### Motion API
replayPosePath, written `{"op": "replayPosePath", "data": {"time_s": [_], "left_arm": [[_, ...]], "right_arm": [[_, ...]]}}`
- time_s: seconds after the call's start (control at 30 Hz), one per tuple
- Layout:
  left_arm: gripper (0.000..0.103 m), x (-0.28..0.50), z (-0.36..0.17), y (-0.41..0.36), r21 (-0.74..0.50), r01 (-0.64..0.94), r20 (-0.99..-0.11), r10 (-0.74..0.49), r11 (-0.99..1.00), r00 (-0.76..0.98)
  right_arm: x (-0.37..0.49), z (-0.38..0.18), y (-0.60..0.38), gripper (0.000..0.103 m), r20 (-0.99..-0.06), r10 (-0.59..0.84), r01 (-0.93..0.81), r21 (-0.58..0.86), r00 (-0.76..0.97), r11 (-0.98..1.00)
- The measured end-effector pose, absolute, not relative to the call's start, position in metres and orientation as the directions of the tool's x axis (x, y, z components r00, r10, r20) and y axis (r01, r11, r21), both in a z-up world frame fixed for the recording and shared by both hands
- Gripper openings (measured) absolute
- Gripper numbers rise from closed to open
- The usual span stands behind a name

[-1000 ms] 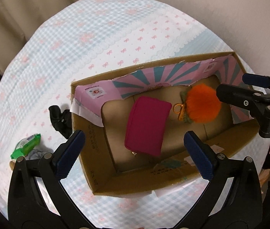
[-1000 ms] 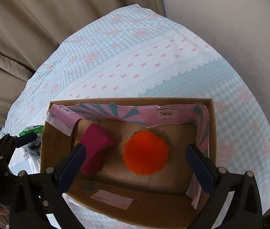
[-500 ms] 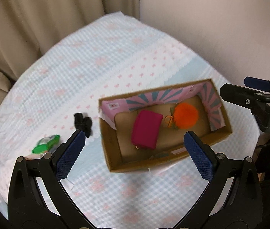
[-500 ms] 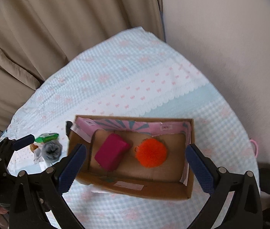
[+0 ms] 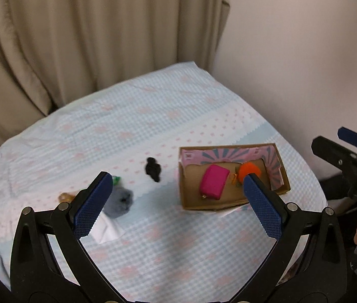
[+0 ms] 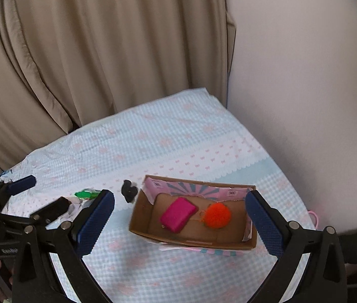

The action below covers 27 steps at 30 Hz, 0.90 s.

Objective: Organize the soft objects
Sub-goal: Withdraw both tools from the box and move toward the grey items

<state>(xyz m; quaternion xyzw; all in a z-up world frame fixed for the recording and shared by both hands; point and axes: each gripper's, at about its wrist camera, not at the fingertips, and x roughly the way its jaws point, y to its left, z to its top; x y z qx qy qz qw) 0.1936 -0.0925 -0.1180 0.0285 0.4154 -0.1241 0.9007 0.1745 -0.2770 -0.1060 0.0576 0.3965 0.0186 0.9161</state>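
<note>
Left tool [image 5: 178, 202] is hanging spread wide and holding nothing above the checked bedspread [image 5: 153, 252]; right tool [image 6: 179, 223] is gaping empty too. Just past them, the cardboard box [image 6: 191, 240] is sitting on the bed, a magenta pouch [image 6: 177, 214] and an orange pompom [image 6: 217, 216] lying side by side inside. Left of it, a grey fluffy ball [image 5: 120, 202], a green packet [image 6: 86, 194] and a black soft item [image 5: 153, 169] are waiting on the cloth. Beige curtains [image 6: 90, 63] are hanging behind.
</note>
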Motion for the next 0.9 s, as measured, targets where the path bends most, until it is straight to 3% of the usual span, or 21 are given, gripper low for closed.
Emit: {"op": "replayPosePath", "data": {"time_s": [0.53,0.9], "left_arm": [[0.102,0.100,-0.094,0.041,-0.080,0.191,-0.694,-0.192,0.978,0.693],[0.102,0.092,-0.128,0.133,-0.049,0.140,-0.698,-0.134,0.989,0.703]], "right_arm": [[0.080,-0.085,-0.179,0.103,-0.683,-0.004,0.082,0.082,0.730,0.993],[0.074,-0.101,-0.114,0.103,-0.658,0.044,0.061,0.135,0.752,0.989]]}}
